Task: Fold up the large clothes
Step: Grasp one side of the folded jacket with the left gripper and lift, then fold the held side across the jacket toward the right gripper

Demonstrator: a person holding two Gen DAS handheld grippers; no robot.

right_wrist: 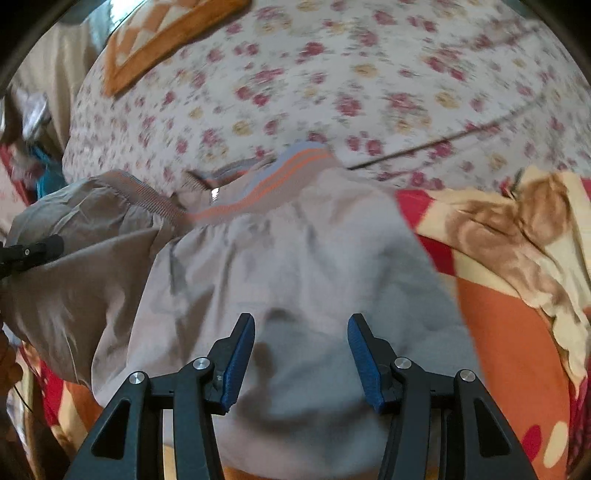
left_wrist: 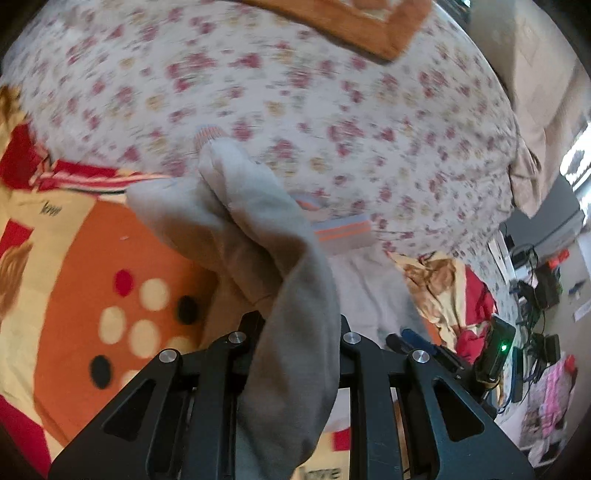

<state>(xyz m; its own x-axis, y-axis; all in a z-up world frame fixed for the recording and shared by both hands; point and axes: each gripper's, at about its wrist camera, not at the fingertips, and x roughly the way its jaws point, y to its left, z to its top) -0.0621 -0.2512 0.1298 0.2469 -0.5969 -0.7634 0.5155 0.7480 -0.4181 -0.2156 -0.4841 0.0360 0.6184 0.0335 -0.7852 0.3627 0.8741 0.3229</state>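
A large light-grey garment (right_wrist: 295,266) with an orange-striped ribbed band (right_wrist: 273,177) lies on the bed. In the left wrist view my left gripper (left_wrist: 299,325) is shut on a bunched fold of the grey garment (left_wrist: 258,229) and holds it lifted; the fabric hides the fingertips. Its striped cuff (left_wrist: 341,230) hangs beyond. In the right wrist view my right gripper (right_wrist: 301,350) is open with blue pads (right_wrist: 236,362) wide apart just above the flat grey cloth. The left gripper's tip (right_wrist: 33,251) shows at the far left, under a raised part of the garment.
The garment rests on an orange, red and cream cartoon blanket (left_wrist: 92,280) over a floral bedsheet (right_wrist: 332,81). An orange-bordered pillow (left_wrist: 343,22) lies at the far side. A dark cord (right_wrist: 436,142) crosses the sheet. Floor clutter and cables (left_wrist: 535,314) lie beside the bed.
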